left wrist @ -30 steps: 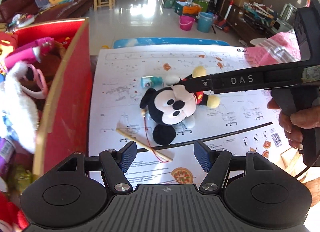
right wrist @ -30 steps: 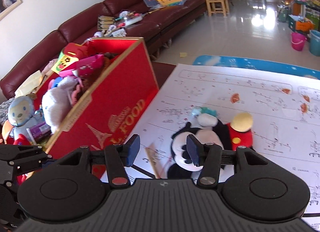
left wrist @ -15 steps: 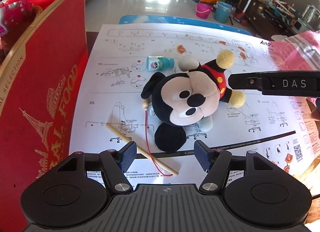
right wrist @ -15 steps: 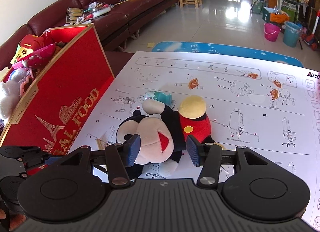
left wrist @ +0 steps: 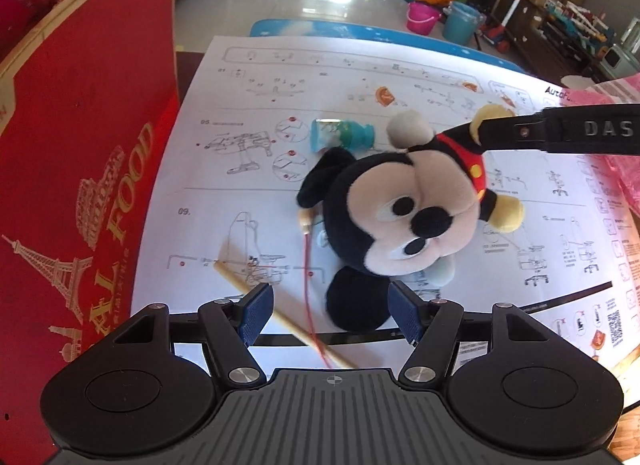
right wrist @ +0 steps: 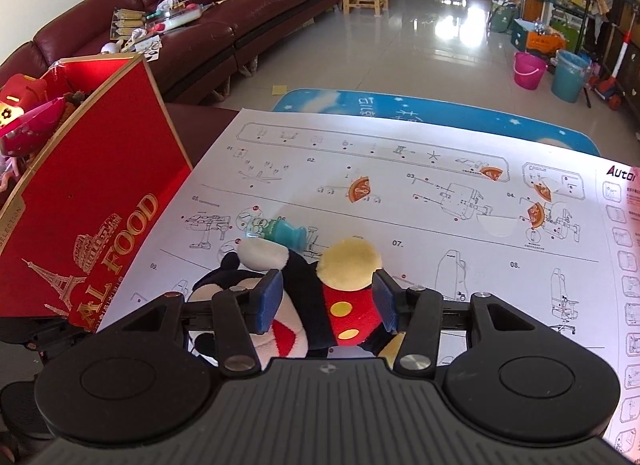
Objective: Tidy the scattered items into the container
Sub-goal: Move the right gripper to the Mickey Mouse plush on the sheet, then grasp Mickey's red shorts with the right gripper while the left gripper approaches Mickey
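A Mickey Mouse plush lies on a large white instruction sheet. My right gripper is open with its blue pads either side of the plush's red body; its finger also reaches in from the right in the left wrist view. My left gripper is open and empty, just short of the plush's black ear. A wooden stick with a red string lies between its fingers. A small teal bottle lies behind the plush. The red box stands at the left.
The red box holds several toys. A pink bag lies at the right edge of the sheet. A blue mat lies beyond the sheet, with buckets and a sofa farther off.
My right gripper has moved forward, so the plush's body now sits between its open pads. My left gripper has moved closer to the plush. The plush looks slightly shifted.
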A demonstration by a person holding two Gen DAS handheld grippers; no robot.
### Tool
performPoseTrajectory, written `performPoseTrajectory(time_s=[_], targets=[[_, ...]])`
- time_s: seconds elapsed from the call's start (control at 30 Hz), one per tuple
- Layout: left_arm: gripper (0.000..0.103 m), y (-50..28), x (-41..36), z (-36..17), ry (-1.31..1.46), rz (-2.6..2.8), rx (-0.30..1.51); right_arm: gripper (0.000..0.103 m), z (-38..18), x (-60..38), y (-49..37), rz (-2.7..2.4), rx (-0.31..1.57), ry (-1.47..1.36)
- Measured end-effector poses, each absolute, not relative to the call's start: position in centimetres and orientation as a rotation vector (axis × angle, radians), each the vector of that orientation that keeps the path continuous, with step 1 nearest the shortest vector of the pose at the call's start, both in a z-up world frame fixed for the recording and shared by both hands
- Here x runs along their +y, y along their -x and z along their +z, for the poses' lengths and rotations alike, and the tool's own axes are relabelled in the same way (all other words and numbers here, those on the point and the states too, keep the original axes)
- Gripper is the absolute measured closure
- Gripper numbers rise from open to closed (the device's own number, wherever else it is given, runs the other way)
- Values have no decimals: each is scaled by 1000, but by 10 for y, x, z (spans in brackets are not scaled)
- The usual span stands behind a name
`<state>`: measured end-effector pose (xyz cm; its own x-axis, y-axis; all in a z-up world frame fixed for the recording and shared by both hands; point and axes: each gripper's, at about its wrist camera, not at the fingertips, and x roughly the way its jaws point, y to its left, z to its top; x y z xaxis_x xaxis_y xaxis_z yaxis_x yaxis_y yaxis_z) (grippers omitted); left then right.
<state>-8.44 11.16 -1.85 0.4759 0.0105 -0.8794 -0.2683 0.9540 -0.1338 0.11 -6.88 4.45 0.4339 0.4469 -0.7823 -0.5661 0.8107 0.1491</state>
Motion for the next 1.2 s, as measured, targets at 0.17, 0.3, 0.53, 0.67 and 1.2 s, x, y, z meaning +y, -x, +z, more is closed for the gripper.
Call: performPoseTrajectory(time_s=[0.17,0.3,0.53,0.67,1.2], targets=[[28,86,131,-44,286,247,1121,48,35,-60,17,704,943,163],[30,78,137,-56,310,256,1141,49,25,-62,29,718,980,145],[37,76,132,-64,247,247,1170,74,-1,-63,61,788,1082,161],[37,78,132,-64,241,234,1174,87,-28,-44,79,854,1152,195],[34,90,114,-62,191,118,1225,94,-43,-41,83,839,1157,335]])
